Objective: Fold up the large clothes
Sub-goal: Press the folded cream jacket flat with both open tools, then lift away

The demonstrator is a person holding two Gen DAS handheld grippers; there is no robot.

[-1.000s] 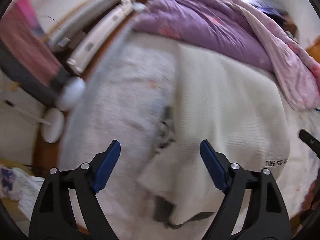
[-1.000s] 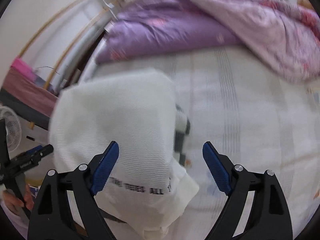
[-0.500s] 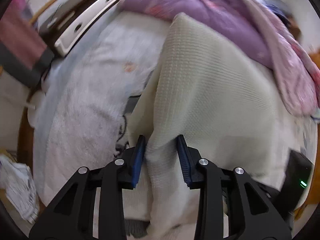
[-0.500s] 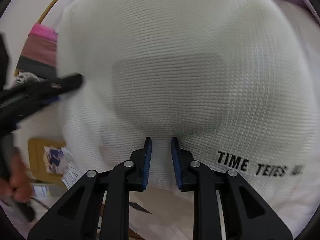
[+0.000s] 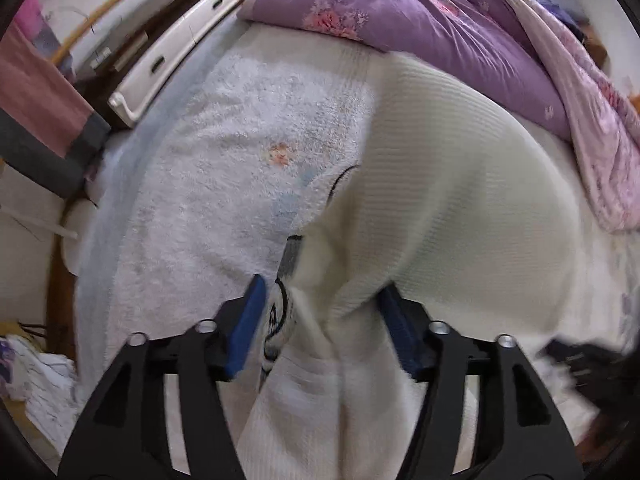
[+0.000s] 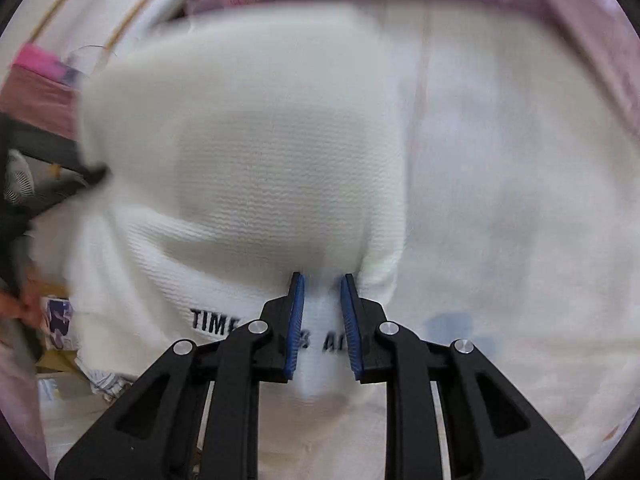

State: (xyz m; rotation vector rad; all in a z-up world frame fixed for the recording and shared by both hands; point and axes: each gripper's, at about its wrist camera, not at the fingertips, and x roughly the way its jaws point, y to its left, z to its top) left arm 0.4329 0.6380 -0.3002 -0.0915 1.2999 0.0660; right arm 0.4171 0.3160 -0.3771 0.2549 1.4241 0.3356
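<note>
A large cream waffle-knit garment (image 5: 460, 200) lies bunched on the bed, with black lettering (image 6: 212, 322) near its hem. My left gripper (image 5: 322, 320) points down at the garment's left edge. Its jaws are opening, and a fold of the cloth stands between them, loose from the left pad. My right gripper (image 6: 322, 312) is shut on the garment (image 6: 260, 180) at the hem, right beside the lettering, with cloth pinched between the blue pads. The part of the garment under both grippers is hidden.
A white fleecy blanket (image 5: 240, 160) with a cartoon print covers the bed under the garment. A purple quilt (image 5: 400, 12) and a pink one (image 5: 592, 100) are heaped at the far side. A white bed rail (image 5: 172, 52) runs along the left. Clutter (image 5: 32, 380) lies on the floor.
Both grippers came down from above the bed onto the garment. The right one closed on the hem and stays shut. The left one closed on the edge, then its jaws widened.
</note>
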